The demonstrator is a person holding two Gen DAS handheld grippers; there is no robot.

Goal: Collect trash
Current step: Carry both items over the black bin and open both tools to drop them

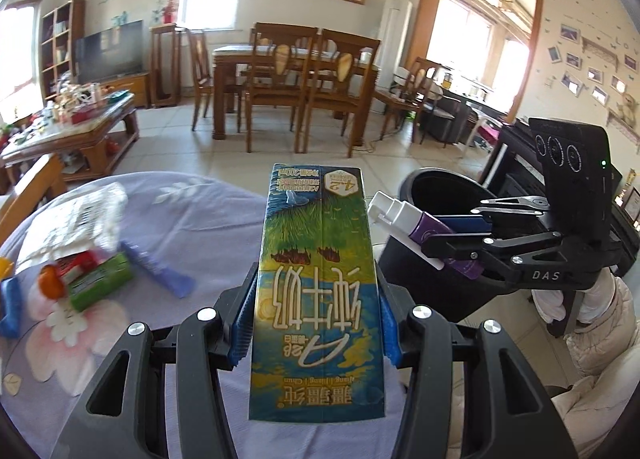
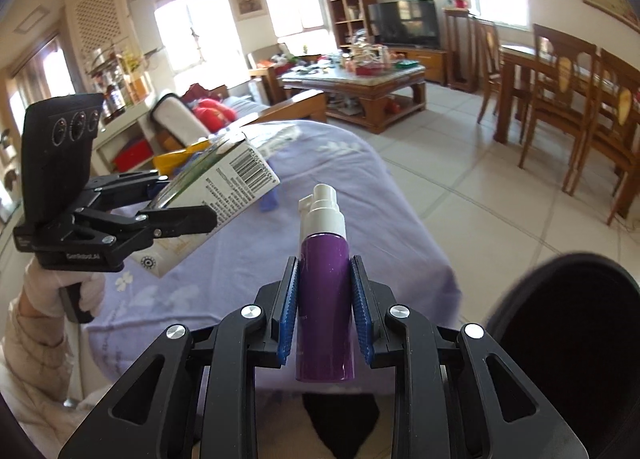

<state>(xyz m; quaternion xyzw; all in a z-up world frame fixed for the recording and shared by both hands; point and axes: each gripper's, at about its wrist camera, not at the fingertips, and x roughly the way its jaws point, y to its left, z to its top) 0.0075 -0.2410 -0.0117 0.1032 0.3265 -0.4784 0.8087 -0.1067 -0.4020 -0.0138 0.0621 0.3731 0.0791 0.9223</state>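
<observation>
My left gripper (image 1: 318, 291) is shut on a blue-green milk carton (image 1: 316, 287) and holds it above the purple tablecloth. It also shows in the right wrist view (image 2: 216, 195). My right gripper (image 2: 325, 299) is shut on a purple spray bottle (image 2: 325, 299) with a white pump top. In the left wrist view the bottle (image 1: 416, 227) hangs at the rim of the black trash bin (image 1: 436, 187). The bin (image 2: 568, 339) shows at the lower right in the right wrist view.
On the purple flowered tablecloth (image 1: 192, 227) lie a white plastic wrapper (image 1: 76, 219), a green packet (image 1: 100, 283), an orange-capped item (image 1: 52, 279) and a blue comb (image 1: 160, 267). Dining table and chairs (image 1: 296, 79) and a cluttered coffee table (image 1: 68, 127) stand beyond.
</observation>
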